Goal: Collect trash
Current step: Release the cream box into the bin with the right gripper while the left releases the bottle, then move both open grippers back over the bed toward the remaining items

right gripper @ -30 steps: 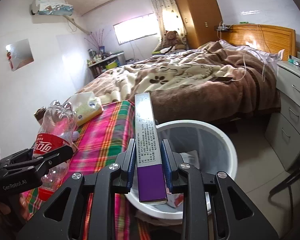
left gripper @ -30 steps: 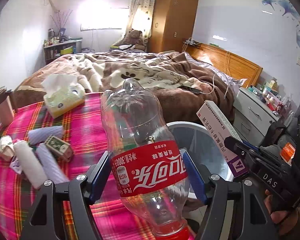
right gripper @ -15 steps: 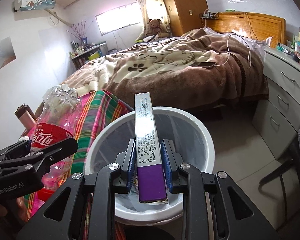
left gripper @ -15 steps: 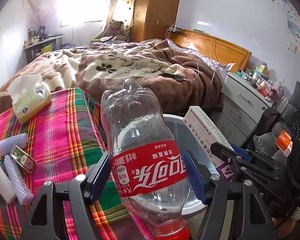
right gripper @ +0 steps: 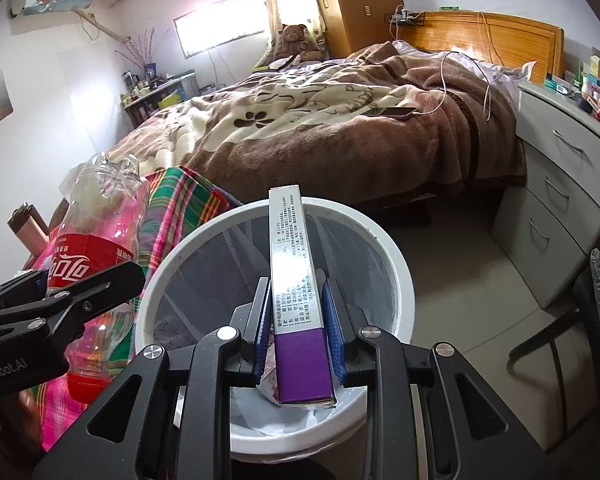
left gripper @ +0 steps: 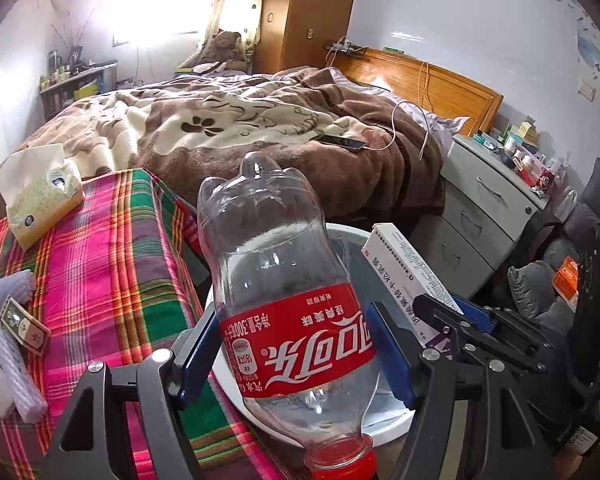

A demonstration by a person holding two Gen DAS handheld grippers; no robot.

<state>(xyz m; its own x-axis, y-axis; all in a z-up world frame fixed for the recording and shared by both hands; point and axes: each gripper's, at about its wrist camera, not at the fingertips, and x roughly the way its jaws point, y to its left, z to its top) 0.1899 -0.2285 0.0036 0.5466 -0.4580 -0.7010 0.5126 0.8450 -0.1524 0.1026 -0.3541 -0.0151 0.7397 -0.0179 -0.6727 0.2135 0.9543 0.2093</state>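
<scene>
My left gripper [left gripper: 296, 344] is shut on an empty clear cola bottle [left gripper: 288, 292] with a red label, held cap-down above the near rim of the white trash bin [left gripper: 236, 384]. My right gripper [right gripper: 298, 320] is shut on a long white and purple carton [right gripper: 298, 288], held over the open bin [right gripper: 396, 264], which has a grey liner and crumpled paper inside. The bottle [right gripper: 96, 248] and the left gripper show at the left of the right wrist view. The carton [left gripper: 410, 276] and the right gripper show at the right of the left wrist view.
A table with a plaid cloth [left gripper: 112, 264] stands left of the bin and bears a tissue pack [left gripper: 40, 196], foam sleeves [left gripper: 16, 380] and a small box [left gripper: 24, 326]. A bed [right gripper: 340, 120] lies behind. A grey drawer unit [right gripper: 560, 200] stands at the right.
Both grippers have moved right, away from the table and over the bin. The bin now lies directly under the carton and the bottle. Both grips are unchanged.
</scene>
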